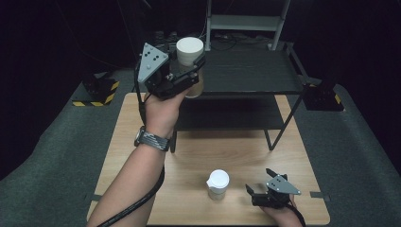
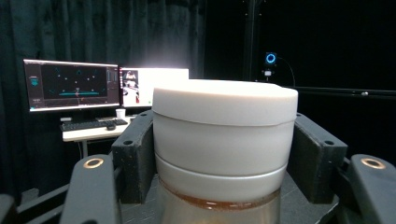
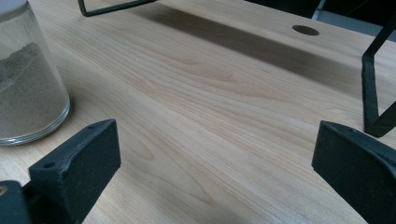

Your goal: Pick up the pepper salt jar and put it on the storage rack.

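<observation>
A: High view. What does the left tool (image 1: 191, 71) carry?

B: A white-lidded jar (image 1: 190, 52), clamped between its jaws and held aloft in front of the black two-tier rack (image 1: 250, 71), about level with the top shelf. A second jar (image 1: 218, 184), also white-lidded, stands on the wooden surface (image 1: 142, 142) near the right tool (image 1: 259, 184), which rests low at the near edge.

A: Left gripper view. Is the grip sound?

B: The pads (image 2: 135, 158) press on both sides of the jar (image 2: 224, 140) just below its lid; brownish contents show under the collar. The jar sits upright. Monitors (image 2: 72, 84) stand far behind.

A: Right gripper view. State of that tool?

B: Jaws spread wide, nothing between them; bare wood lies in the gap. The second jar (image 3: 28, 88), holding greyish powder, stands just beside the left-hand pad (image 3: 79, 158), apart from it.

A: Step in hand?

B: Apparently shelving the first jar. The next move likely calls for carrying it level over the top shelf, lowering it until it rests there, then opening.
</observation>
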`<state>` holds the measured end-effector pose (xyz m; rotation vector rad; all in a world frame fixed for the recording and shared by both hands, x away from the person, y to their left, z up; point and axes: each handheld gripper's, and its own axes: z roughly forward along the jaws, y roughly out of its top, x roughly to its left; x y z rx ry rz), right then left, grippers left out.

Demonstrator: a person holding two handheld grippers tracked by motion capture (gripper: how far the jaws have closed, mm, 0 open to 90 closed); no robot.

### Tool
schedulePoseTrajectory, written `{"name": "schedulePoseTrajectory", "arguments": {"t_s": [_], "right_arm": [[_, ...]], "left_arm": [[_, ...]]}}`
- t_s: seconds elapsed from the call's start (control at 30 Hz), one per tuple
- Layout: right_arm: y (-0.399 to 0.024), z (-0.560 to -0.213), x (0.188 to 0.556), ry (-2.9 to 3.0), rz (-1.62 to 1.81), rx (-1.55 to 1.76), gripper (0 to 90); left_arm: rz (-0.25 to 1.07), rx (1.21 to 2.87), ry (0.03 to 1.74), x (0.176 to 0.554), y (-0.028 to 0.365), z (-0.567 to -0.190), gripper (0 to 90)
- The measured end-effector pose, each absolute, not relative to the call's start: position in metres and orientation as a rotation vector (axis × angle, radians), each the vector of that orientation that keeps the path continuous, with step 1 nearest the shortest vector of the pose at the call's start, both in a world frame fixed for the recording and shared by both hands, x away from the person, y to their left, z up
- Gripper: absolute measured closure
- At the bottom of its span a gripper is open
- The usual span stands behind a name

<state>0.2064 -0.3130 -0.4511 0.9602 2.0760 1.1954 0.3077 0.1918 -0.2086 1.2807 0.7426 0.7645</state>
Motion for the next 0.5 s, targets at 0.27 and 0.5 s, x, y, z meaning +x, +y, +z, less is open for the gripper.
{"name": "schedulePoseTrajectory", "arguments": {"t_s": [0.27,0.5], "right_arm": [[-0.314,-0.451,0.206,2.076,1.199,0.962,0.1],[-0.315,-0.451,0.207,2.076,1.206,0.964,0.1]], "left_arm": [[0.773,1.275,0.748,0.318,0.184,-0.206,33.6],[0.783,1.276,0.754,0.326,0.177,-0.207,33.7]]}}
